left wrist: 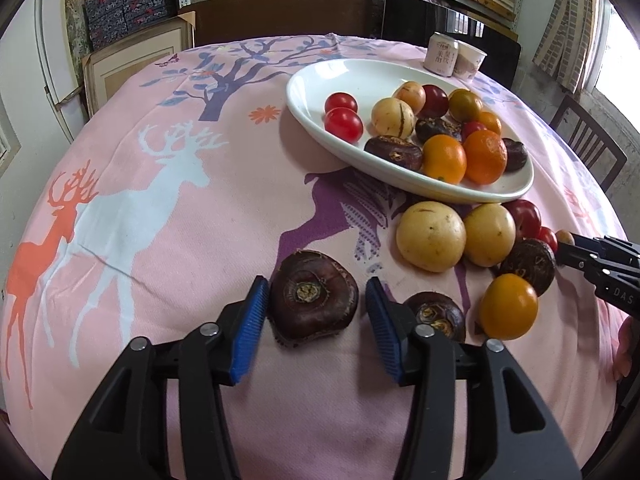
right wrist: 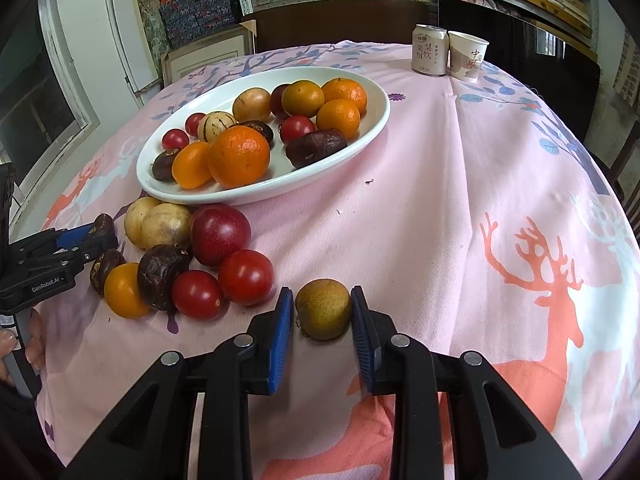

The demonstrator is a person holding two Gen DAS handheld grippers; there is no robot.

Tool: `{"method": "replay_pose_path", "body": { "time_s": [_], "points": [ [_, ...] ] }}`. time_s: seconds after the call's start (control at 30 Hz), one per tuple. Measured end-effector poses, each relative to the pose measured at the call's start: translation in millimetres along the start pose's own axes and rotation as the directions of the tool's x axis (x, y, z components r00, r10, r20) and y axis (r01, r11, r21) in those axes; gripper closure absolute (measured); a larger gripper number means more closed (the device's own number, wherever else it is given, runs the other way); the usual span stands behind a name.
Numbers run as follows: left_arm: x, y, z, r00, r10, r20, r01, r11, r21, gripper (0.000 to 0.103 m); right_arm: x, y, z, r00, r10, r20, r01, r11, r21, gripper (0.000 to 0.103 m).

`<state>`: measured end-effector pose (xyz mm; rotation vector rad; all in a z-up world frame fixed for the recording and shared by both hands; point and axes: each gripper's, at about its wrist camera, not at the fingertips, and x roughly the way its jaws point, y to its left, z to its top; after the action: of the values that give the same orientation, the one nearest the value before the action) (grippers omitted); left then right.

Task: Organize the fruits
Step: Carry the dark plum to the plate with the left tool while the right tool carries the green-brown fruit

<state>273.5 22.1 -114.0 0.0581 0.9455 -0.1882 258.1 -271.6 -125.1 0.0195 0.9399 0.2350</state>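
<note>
Fruits fill the white oval plate (right wrist: 372, 132) and cluster on the counter (right wrist: 440, 200) just before it. My right gripper (right wrist: 322, 312) pinches a small brownish-green fruit (right wrist: 323, 309). My left gripper (left wrist: 316, 300) stands spread around a dark water chestnut (left wrist: 314, 300), right pad clear. It reads "GenRobot.AI"; the other, "DAS". Chinese characters mark the can (right wrist: 429, 50) and paper cup (right wrist: 467, 56).

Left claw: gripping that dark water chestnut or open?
Open. The left claw straddles the water chestnut on the tablecloth; right pad stands clear.
</note>
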Motion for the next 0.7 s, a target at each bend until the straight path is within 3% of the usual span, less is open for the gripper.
{"method": "replay_pose_path", "body": {
  "time_s": [0.1, 0.2, 0.23, 0.27, 0.3, 0.37, 0.43, 0.53, 0.7],
  "points": [
    [2.8, -7.4, -1.9, 1.0, 0.011, -0.018, -0.01, 0.999, 0.038, 0.025, 0.0, 0.8, -0.1, 1.0, -0.002, -0.001, 0.002, 1.0, -0.003, 0.072],
    [3.6, -4.5, -3.0, 1.0, 0.011, -0.021, -0.01, 1.0, 0.019, 0.022, -0.4, 0.5, -0.5, 1.0, 0.004, 0.0, -0.004, 1.0, 0.001, 0.072],
    [2.3, -1.8, -3.1, 0.999, 0.046, -0.015, -0.046, 0.999, 0.002, 0.023, -0.6, 0.3, -0.4, 1.0, 0.005, 0.0, -0.005, 1.0, 0.002, 0.072],
    [0.3, 5.3, -3.1, 0.998, 0.062, -0.005, -0.062, 0.997, -0.037, 0.025, -0.8, 0.1, -0.6, 1.0, 0.007, 0.0, -0.007, 1.0, 0.004, 0.072],
    [-1.3, 12.4, -2.5, 0.999, 0.047, 0.002, -0.046, 0.996, -0.071, 0.034, -0.9, -0.2, -0.7, 1.0, 0.01, 0.0, -0.01, 1.0, 0.006, 0.072],
    [-2.8, 20.5, -2.2, 1.0, 0.03, 0.009, -0.029, 0.994, -0.109, 0.038, -1.2, -0.5, -0.6, 1.0, 0.011, 0.0, -0.011, 1.0, 0.007, 0.072],
    [-0.3, 13.6, -1.0, 0.998, 0.061, -0.001, -0.061, 0.996, -0.072, 0.04, -1.3, -0.8, -0.6, 1.0, 0.012, 0.0, -0.012, 1.0, 0.008, 0.072],
    [-0.8, 3.6, -0.6, 0.998, 0.07, 0.006, -0.069, 0.997, -0.016, 0.062, -1.7, -1.6, -1.1, 1.0, 0.018, 0.002, -0.018, 1.0, 0.012, 0.072],
    [-3.1, 5.0, -0.2, 0.998, 0.06, 0.014, -0.059, 0.998, -0.021, 0.062, -4.0, -3.9, -2.3, 0.999, 0.032, 0.009, -0.032, 0.999, 0.022, 0.073]
  ]
}}
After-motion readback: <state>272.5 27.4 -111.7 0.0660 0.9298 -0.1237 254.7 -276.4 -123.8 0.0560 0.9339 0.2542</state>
